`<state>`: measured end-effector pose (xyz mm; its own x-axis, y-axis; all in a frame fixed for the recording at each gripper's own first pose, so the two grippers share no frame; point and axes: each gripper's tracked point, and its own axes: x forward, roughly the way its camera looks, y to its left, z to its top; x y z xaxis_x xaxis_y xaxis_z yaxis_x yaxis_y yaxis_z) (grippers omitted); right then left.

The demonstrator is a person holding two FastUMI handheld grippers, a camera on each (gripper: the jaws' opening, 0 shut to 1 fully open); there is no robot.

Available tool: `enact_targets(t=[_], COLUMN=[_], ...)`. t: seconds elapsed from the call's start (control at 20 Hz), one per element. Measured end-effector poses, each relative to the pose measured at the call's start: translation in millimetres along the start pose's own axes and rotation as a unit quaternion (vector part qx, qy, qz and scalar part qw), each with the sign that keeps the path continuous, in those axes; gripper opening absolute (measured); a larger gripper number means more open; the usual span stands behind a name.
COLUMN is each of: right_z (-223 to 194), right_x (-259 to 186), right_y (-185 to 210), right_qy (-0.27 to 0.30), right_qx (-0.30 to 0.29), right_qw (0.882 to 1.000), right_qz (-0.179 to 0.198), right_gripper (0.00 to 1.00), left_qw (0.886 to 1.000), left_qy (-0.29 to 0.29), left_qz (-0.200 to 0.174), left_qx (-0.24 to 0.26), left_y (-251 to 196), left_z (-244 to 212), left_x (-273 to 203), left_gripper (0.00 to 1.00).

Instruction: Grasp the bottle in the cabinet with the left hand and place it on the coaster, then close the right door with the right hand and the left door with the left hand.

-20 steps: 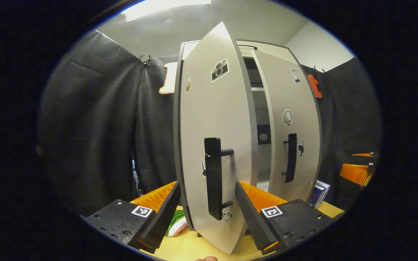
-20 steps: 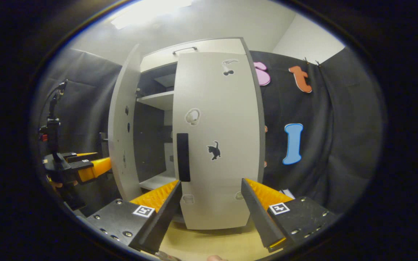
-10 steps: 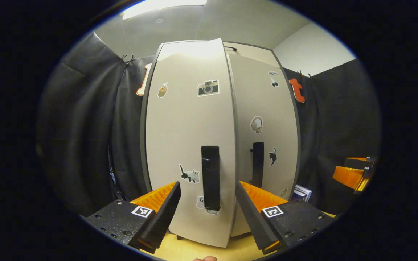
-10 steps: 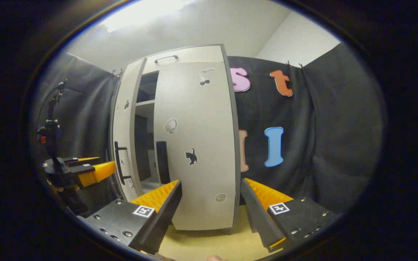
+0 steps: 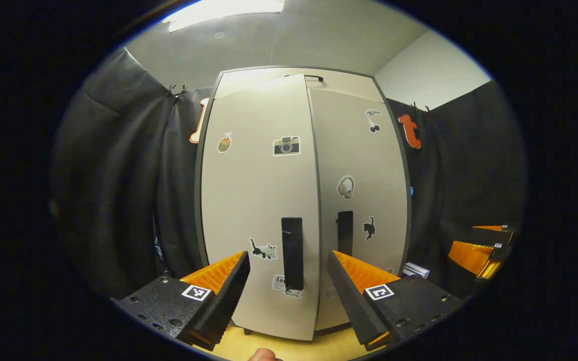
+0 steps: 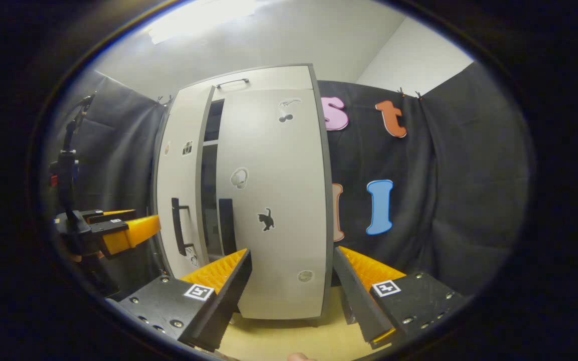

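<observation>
Grey-white and dotted with stickers, the tall two-door cabinet (image 5: pixel 304 200) stood at the back edge of the pale wooden table (image 6: pixel 289 338). Its right door (image 6: pixel 274 200) sat flush, while the left door (image 5: pixel 259 200) with its black bar handle (image 5: pixel 292 253) remained slightly ajar. Facing that handle, the left gripper (image 5: pixel 289 281) was spread wide and empty; the right gripper (image 6: pixel 291 286) was likewise released, clear of the cabinet.

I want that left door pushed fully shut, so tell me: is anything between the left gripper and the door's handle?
Nothing visible. The left gripper is open, facing the left door, and the black handle shows in the gap between its fingers. In the right gripper view a narrow dark gap remains between the two doors.
</observation>
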<state>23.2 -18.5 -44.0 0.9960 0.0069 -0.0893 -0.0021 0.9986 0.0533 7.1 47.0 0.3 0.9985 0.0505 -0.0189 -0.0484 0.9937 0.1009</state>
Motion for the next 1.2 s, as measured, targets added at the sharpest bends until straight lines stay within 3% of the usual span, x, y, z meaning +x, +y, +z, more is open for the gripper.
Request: enact_targets(t=[0.1,0.2,0.35,0.4,0.45,1.2], right_z=[14.9,32.1,53.7,56.6,58.9,55.5], right_x=[-3.6,-7.5,-12.8,-14.8,-16.2,-37.9], right_y=[-3.4,-5.9,-8.0,-7.4,-7.6,-32.6], right_qy=[-0.022,-0.044,-0.073,-0.078,-0.081,-0.072], right_qx=[0.000,-0.004,-0.003,0.001,0.004,-0.015], right_qw=[1.000,0.999,0.997,0.997,0.996,0.997], right_qz=[-0.013,-0.022,-0.025,-0.024,-0.024,-0.038], right_gripper=[0.94,0.99,0.98,0.98,0.98,0.98], left_qw=[1.000,1.000,0.998,0.998,0.998,0.999], left_qy=[0.001,0.006,-0.004,-0.010,-0.013,-0.019], left_qz=[0.010,0.021,0.032,0.030,0.031,0.010], left_qx=[-0.009,-0.020,-0.052,-0.058,-0.058,-0.024], left_y=[1.8,5.3,6.3,5.0,5.6,-18.0], left_z=[1.4,5.3,20.2,25.1,28.4,32.6], left_x=[-2.8,-7.9,-14.8,-16.3,-18.0,-29.2], left_gripper=[0.96,0.96,0.94,0.99,0.93,0.96])
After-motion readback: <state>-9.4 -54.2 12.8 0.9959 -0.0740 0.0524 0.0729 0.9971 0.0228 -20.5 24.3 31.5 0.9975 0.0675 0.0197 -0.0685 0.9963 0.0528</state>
